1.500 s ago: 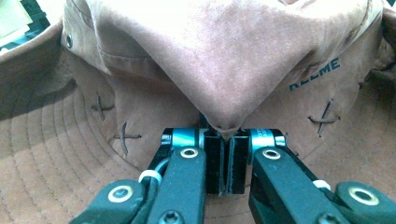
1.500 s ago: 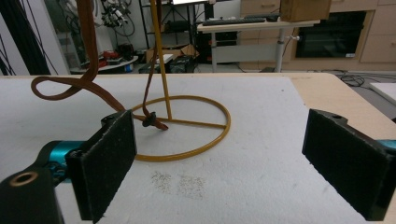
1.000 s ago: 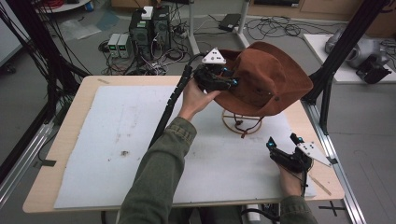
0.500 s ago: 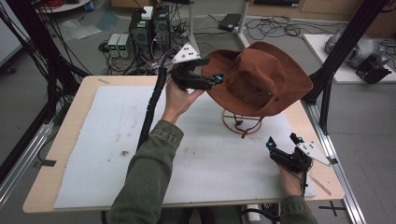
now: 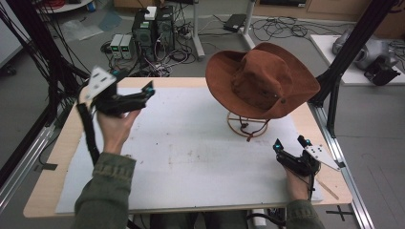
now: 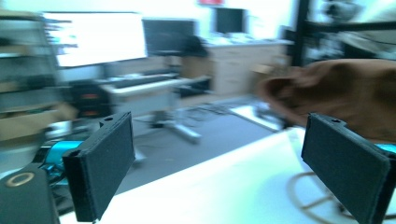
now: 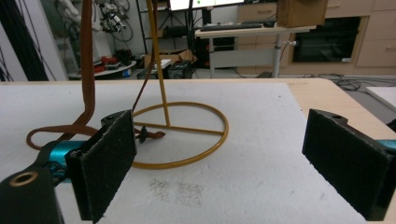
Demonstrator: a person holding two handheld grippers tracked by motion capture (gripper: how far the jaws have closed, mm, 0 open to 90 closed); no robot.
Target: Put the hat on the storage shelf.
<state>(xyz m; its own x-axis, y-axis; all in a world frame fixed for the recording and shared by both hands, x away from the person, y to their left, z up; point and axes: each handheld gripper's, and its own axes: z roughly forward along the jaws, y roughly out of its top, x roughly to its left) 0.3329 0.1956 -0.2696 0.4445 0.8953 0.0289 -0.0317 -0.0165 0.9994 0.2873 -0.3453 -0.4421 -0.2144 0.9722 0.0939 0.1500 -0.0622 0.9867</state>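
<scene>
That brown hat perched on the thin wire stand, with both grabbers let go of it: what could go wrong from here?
The hat sits tilted on the wire stand, its brim reaching far past the stand's small ring, so it might slide or tip off. Its chin strap hangs down and loops on the white mat close by the right gripper; a careless move could snag it and drag the hat down. The left gripper, jaws just opened and empty, is off to the side.

A white mat (image 5: 200, 143) covers most of the wooden tabletop (image 5: 47, 167), leaving bare strips along the left and right edges. Beyond the far edge, computer boxes (image 5: 153, 28) and tangled cables (image 5: 186, 52) sit on the floor. Black frame posts (image 5: 351, 52) stand by the far right corner.
</scene>
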